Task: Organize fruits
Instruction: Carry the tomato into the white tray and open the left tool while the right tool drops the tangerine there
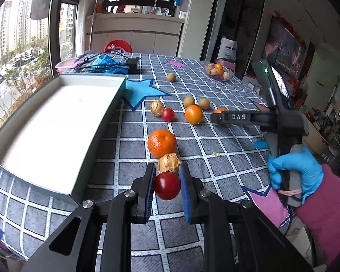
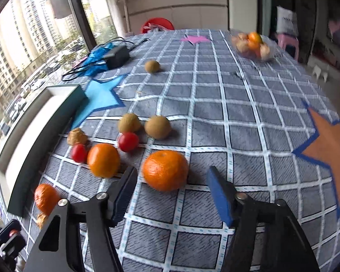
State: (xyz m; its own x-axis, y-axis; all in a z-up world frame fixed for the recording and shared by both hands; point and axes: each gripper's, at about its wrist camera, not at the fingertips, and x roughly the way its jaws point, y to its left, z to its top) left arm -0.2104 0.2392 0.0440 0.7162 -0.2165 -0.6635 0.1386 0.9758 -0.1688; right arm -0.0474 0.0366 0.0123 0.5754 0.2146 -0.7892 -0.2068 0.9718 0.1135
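Observation:
My left gripper (image 1: 167,174) is shut on a red cherry tomato (image 1: 167,185), held just above the checked tablecloth. Right behind it lie a golden husk fruit (image 1: 168,163) and a mandarin (image 1: 162,143). The white tray (image 1: 45,122) lies to its left. My right gripper (image 2: 172,179) is open, its fingers on either side of a mandarin (image 2: 165,170) that lies on the cloth. Near it are an orange (image 2: 103,159), two red tomatoes (image 2: 128,141), two brown longans (image 2: 157,127) and a husk fruit (image 2: 77,137). The right gripper also shows in the left wrist view (image 1: 217,117).
A glass bowl of fruit (image 2: 252,45) stands at the far right of the table. A lone longan (image 2: 152,66), a black adapter with cables (image 2: 116,55) and blue plastic lie at the back. Felt stars, blue (image 2: 99,97), orange (image 2: 328,145) and pink (image 2: 195,39), lie on the cloth.

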